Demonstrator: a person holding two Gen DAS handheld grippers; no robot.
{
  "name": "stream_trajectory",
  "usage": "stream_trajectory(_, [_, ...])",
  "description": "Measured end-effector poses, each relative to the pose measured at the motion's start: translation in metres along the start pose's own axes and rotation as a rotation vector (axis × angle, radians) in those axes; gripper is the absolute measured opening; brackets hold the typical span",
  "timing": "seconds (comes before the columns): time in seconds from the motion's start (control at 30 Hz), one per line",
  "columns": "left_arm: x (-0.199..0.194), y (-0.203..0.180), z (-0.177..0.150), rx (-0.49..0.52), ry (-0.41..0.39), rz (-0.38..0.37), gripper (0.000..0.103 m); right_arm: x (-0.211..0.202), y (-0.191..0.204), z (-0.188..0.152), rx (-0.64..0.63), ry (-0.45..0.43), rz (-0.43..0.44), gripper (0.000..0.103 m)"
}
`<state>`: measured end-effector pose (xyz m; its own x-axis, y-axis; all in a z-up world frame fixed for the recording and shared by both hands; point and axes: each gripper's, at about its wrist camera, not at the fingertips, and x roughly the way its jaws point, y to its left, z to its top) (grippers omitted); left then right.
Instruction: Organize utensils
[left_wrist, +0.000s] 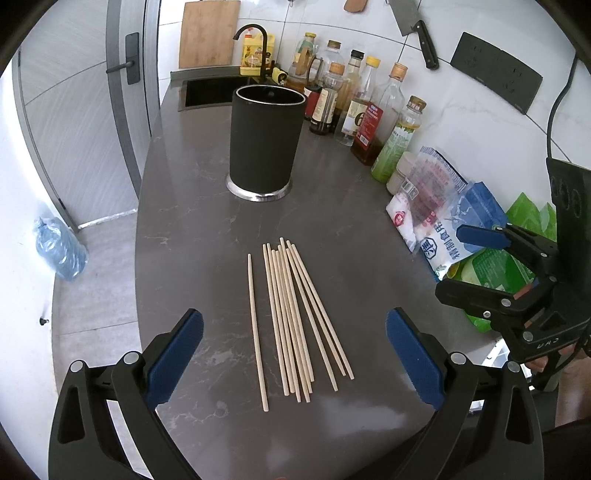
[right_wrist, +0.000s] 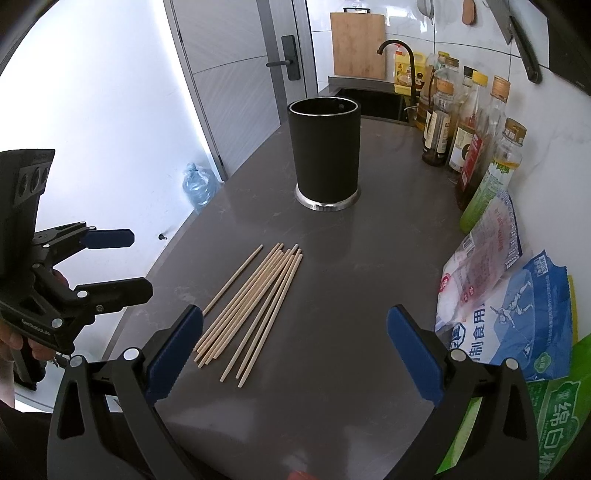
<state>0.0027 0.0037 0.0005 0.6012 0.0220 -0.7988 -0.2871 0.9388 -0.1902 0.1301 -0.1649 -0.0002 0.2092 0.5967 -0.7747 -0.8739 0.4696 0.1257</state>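
Note:
Several wooden chopsticks (left_wrist: 295, 321) lie flat on the grey countertop (left_wrist: 192, 229), one (left_wrist: 256, 332) a little apart on the left. They also show in the right wrist view (right_wrist: 251, 310). A black cylindrical utensil holder (left_wrist: 264, 142) with a steel base stands upright behind them, and it shows in the right wrist view too (right_wrist: 325, 155). My left gripper (left_wrist: 295, 362) is open and empty, hovering just in front of the chopsticks. My right gripper (right_wrist: 295, 362) is open and empty, to the right of the pile. Each gripper shows in the other's view, the right one (left_wrist: 469, 266) and the left one (right_wrist: 129, 262).
Bottles of oil and sauce (left_wrist: 369, 107) line the wall on the right. Plastic food bags (left_wrist: 443, 206) lie at the right edge. A sink (left_wrist: 210, 90) with a black tap sits behind the holder. The counter's left edge drops to the floor, where a water jug (left_wrist: 59, 247) stands.

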Motion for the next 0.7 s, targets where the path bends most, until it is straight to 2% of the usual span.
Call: stream_trajectory(0.7, [0.0034, -0.0055, 0.0003, 0.015, 0.017, 0.009, 0.096, -0.0004, -0.0013, 0.0004, -0.003, -0.002, 0.000, 0.099])
